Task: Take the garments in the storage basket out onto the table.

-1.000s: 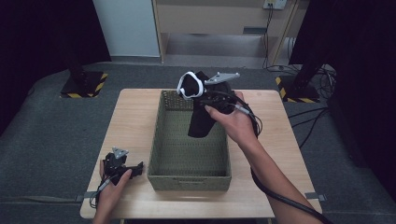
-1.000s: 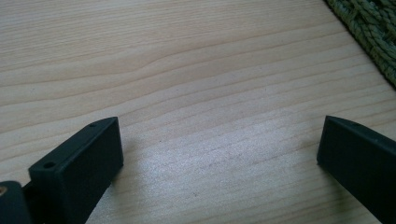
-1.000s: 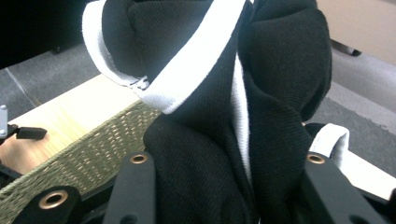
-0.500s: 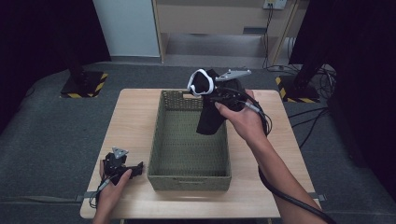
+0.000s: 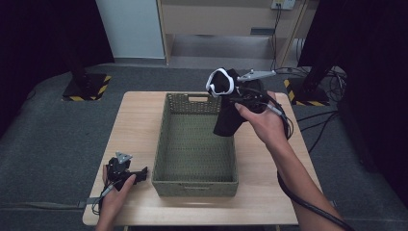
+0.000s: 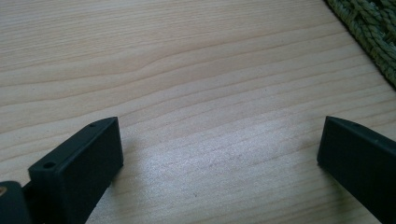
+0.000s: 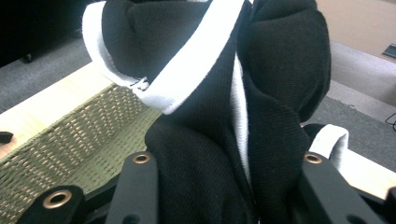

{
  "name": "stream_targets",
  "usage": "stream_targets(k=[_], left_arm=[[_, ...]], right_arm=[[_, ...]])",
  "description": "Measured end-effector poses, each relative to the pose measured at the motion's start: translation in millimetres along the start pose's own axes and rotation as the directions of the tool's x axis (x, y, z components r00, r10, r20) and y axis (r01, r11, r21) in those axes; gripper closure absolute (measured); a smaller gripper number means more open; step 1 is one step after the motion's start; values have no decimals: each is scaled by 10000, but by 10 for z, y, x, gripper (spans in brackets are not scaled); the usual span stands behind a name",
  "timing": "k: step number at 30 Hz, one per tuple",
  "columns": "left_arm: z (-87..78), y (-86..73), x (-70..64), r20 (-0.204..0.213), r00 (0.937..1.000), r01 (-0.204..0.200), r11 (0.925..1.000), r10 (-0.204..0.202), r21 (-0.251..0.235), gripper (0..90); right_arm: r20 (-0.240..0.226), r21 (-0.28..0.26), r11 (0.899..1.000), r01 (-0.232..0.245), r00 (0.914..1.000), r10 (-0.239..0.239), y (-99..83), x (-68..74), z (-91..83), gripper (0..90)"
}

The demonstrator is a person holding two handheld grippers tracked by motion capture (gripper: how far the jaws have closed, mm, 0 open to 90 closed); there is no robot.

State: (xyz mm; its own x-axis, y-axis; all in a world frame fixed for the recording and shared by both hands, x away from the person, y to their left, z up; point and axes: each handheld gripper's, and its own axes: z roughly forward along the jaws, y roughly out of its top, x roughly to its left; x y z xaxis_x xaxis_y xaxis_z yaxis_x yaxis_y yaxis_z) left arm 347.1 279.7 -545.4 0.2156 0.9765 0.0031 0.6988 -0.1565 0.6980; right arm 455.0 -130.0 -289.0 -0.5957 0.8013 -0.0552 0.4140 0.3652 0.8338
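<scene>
Black knit with white trim bulges between my right gripper [image 7: 224, 186]'s 2 jaws, which are clamped on a bundled black garment [image 5: 230, 103]. From the high view I see that gripper [image 5: 243, 98] holding the garment in the air over the far right corner of the woven green basket [image 5: 163, 144], its loose end hanging down past the right rim. The basket sits mid-table on the wooden table [image 5: 134, 115], directly under the load. My left gripper [image 5: 137, 174] rests on the table just beside the basket's near left corner; in its own view the jaws stand wide apart over bare wood, with a strip of basket weave [image 6: 373, 32] at the upper right.
</scene>
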Motion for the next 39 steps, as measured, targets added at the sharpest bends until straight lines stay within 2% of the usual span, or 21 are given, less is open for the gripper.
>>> stream_targets(k=[12,27,39], left_arm=[[0,0,0,0,10000,2,10000,-2,2,0],[0,0,0,-2,10000,2,10000,-2,-1,0],[0,0,0,-2,10000,-2,10000,2,1,0]], right_arm=[[383,100,9993,-362,9986,358,-154,-268,-99,599],[820,362,9958,-837,9934,805,-423,-571,-115,600],[1112,565,9921,-1116,9883,1048,-602,-745,-78,600]])
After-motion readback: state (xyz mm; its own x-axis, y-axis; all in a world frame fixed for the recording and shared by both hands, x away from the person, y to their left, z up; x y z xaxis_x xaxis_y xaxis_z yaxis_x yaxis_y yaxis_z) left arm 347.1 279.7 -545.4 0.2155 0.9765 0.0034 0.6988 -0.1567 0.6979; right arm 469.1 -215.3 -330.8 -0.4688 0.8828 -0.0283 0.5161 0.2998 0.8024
